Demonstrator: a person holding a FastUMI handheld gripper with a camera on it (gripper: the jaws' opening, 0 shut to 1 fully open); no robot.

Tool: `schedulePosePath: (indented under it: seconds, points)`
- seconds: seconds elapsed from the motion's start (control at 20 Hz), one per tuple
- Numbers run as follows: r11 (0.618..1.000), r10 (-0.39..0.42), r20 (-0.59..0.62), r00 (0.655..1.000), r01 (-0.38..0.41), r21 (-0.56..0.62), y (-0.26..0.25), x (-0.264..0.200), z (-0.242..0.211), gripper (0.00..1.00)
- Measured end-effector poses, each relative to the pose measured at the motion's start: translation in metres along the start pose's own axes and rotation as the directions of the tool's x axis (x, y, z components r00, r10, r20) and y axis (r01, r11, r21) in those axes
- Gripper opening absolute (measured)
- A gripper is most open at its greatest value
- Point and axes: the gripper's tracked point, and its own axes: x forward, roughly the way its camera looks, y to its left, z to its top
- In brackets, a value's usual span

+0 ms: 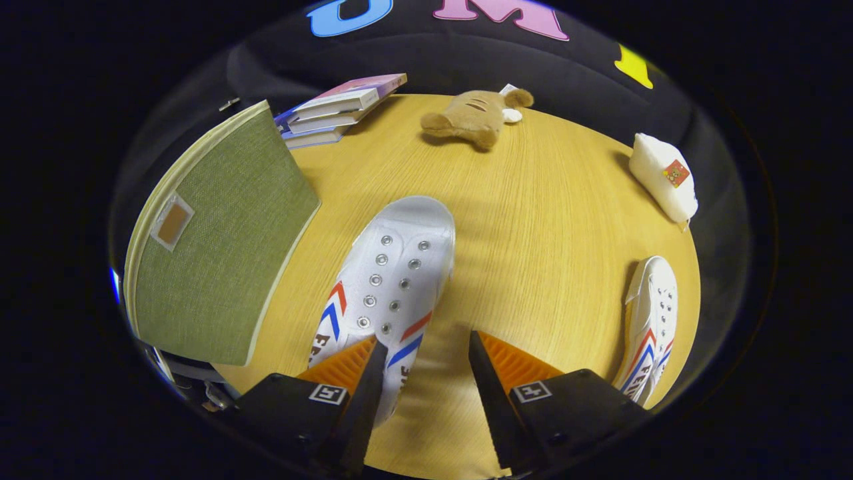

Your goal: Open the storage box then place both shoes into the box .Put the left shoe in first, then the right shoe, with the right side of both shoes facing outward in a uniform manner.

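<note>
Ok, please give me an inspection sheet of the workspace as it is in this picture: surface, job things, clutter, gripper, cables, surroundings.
Surface: round wooden table, no spills seen.
Job's things: green storage box, lid shut, left of the fingers; near shoe at the left finger, toe pointing away; second shoe to the right, apart.
Clutter: stack of books behind the box; plush toy at the far edge; white pouch beyond the second shoe.
Gripper: gripper open, holding nothing; left finger over the near shoe's side.
Cables: nothing seen.
Surroundings: black cloth wall behind the table.
</note>
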Motion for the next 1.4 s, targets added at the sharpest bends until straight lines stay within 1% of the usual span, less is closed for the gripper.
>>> schedulePosePath:
  seconds: [0.1, 0.2, 0.35, 0.45, 0.5, 0.6, 0.7, 0.75, 0.9, 1.05, 1.2, 1.4]
  points:
    - [0.999, 0.039, 0.01, 0.999, -0.039, 0.002, 0.008, 0.0, 0.0, 0.61]
    - [0.998, 0.063, 0.01, 0.998, -0.063, 0.008, 0.015, 0.001, -0.001, 0.43]
    - [0.998, 0.059, -0.001, 0.998, -0.059, 0.037, 0.016, 0.001, -0.002, 0.23]
    - [0.996, 0.057, 0.005, 0.998, -0.057, 0.07, 0.015, 0.001, -0.001, 0.12]
    - [0.993, 0.06, 0.011, 0.998, -0.061, 0.098, 0.015, 0.001, -0.002, 0.11]
    - [0.98, 0.077, 0.015, 0.997, -0.078, 0.185, 0.014, 0.0, -0.001, 0.06]
    - [0.961, 0.092, 0.009, 0.996, -0.091, 0.261, 0.015, -0.003, 0.001, 0.06]
    - [0.957, 0.089, 0.016, 0.996, -0.089, 0.277, 0.016, -0.007, 0.004, 0.05]
    - [0.942, 0.039, 0.046, 0.998, -0.052, 0.33, 0.019, -0.025, 0.012, 0.05]
    - [0.907, 0.017, 0.085, 0.996, -0.051, 0.417, 0.029, -0.054, 0.026, 0.05]
    - [0.895, -0.021, 0.138, 0.99, -0.043, 0.445, 0.039, -0.096, 0.048, 0.05]
    - [0.904, -0.057, 0.226, 0.972, -0.046, 0.424, 0.066, -0.152, 0.083, 0.05]
